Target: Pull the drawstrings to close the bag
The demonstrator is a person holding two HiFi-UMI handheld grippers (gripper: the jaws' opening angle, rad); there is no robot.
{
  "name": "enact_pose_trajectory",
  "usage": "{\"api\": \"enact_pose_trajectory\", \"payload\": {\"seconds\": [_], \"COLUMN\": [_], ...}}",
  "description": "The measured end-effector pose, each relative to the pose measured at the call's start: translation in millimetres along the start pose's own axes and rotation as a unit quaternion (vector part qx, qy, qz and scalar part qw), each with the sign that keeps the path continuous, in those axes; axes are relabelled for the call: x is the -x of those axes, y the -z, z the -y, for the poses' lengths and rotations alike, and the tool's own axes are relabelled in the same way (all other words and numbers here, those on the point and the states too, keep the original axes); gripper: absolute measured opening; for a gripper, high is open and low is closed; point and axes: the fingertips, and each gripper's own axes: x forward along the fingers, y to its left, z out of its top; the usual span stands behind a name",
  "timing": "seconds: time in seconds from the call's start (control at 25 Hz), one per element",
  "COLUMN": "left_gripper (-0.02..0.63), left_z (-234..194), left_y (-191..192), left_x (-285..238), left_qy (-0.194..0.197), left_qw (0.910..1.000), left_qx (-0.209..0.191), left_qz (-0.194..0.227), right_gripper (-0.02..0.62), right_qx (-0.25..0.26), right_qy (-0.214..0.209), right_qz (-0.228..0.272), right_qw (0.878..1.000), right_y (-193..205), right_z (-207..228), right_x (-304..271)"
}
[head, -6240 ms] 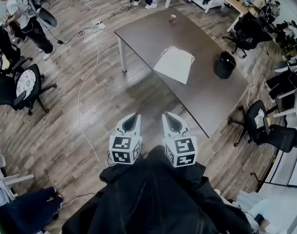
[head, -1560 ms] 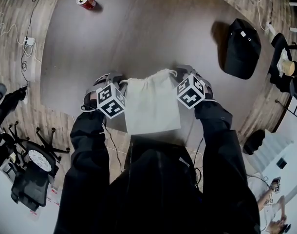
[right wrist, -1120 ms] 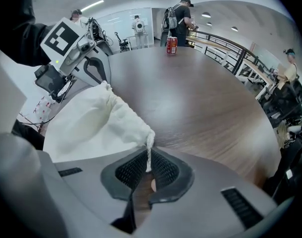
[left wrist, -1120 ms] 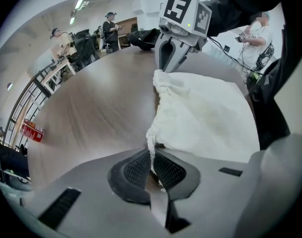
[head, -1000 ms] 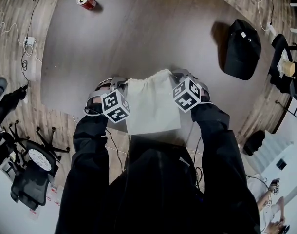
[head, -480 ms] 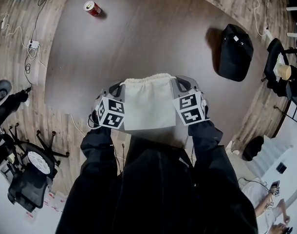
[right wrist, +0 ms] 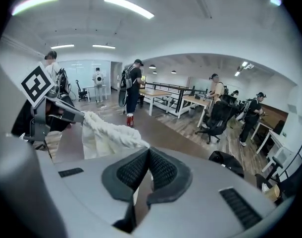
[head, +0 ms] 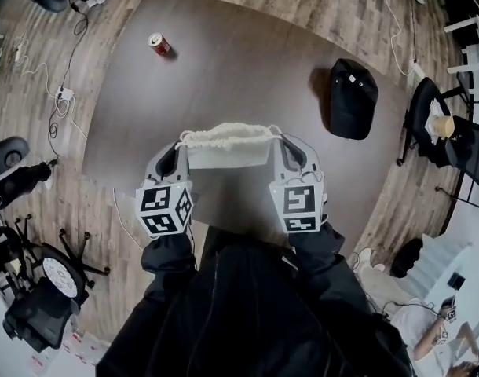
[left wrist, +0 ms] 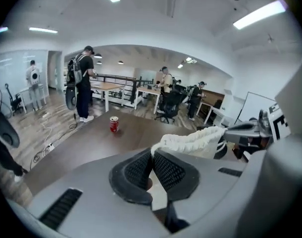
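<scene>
White bag [head: 226,146] with gathered top held above dark surface [head: 247,69], left claw [head: 179,143] and right claw [head: 280,138] each clamped on its drawstring [left wrist: 155,146]

The left gripper [head: 180,143] and right gripper [head: 277,140] have risen, lifting the bag [head: 226,149] off the worktop [head: 224,61]; its mouth is now bunched.

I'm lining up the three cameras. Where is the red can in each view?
Head view: red can upper left, on the table.
Left gripper view: can left of centre, left of the bag.
Right gripper view: can left of centre, just above the bag.
Shared landmark: the white bag.
</scene>
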Motion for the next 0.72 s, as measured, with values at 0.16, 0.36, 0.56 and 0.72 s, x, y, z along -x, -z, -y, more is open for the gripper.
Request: {"api": "enact_pose_trajectory", "payload": {"seconds": [0.16, 0.36, 0.56, 0.72], "left_gripper": [0.032, 0.032, 0.032, 0.032], "left_z": [2.5, 6.6, 12.9, 9.1], "left_y": [-37.2, -72.8, -90.8, -96.5], "left_x": [33.1, 66.6, 92.5, 110.0], "left_qy": [-0.015, -0.031, -0.041, -0.048], "left_qw": [0.9977, 0.9921, 0.9863, 0.9820], "left_qx": [0.029, 0.046, 0.060, 0.074], "left_qz": [0.059, 0.112, 0.148, 0.167], "right_gripper": [0.023, 0.023, 0.023, 0.023], "right_qx": [-0.017, -0.033, -0.045, -0.044], "right_qy": [0.025, 0.051, 0.073, 0.087], "right_qz": [0.037, 0.069, 0.093, 0.104], "right_qw": [0.999, 0.996, 0.992, 0.990], "right_y": [-30.1, -54.4, -71.0, -74.4], "right_z": [4.3, 18.5, 30.6, 30.7], "right_x": [28.2, 57.1, 77.4, 91.3]}}
